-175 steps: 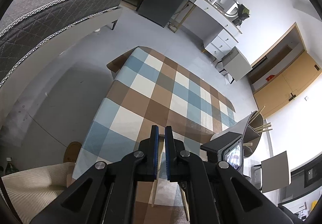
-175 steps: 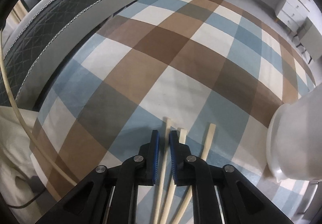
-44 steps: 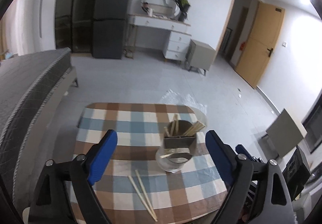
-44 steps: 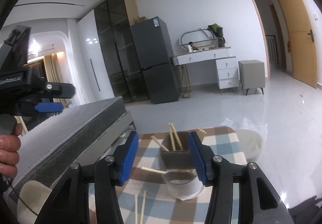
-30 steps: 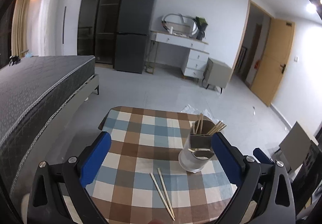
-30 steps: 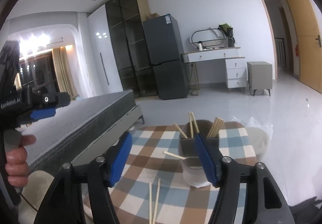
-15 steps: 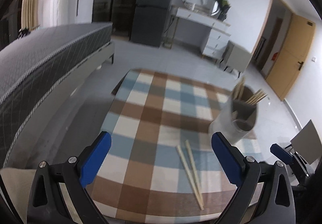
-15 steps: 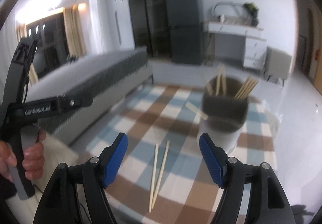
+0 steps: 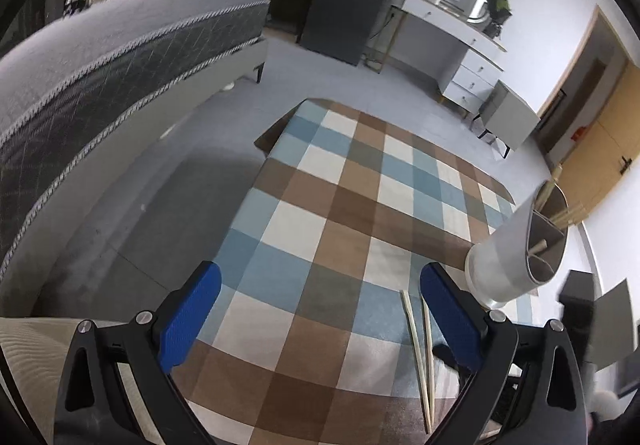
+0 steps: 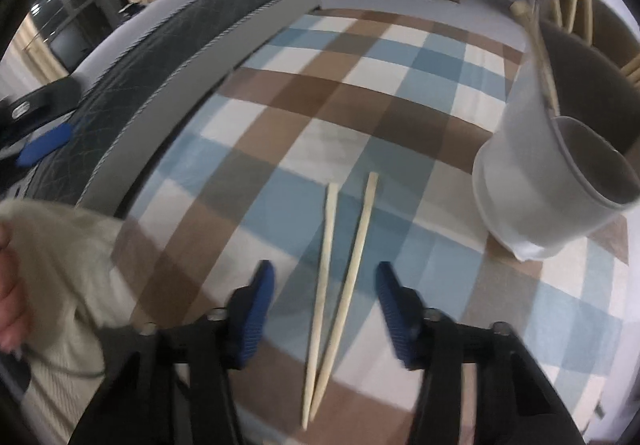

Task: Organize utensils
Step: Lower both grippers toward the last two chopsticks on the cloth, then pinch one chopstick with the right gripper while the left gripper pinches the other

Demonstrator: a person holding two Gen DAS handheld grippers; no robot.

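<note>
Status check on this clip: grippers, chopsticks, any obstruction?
Right gripper open, jaws just closing in, straddling two loose chopsticks. Left gripper open, empty. Utensil holder stands beside them. Nothing in the way.

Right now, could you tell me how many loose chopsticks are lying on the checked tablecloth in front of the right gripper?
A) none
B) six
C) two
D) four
C: the right wrist view shows two chopsticks lying flat on the tablecloth, running between the open fingers of the right gripper without touching them; the other sticks stand in the holder.
</note>
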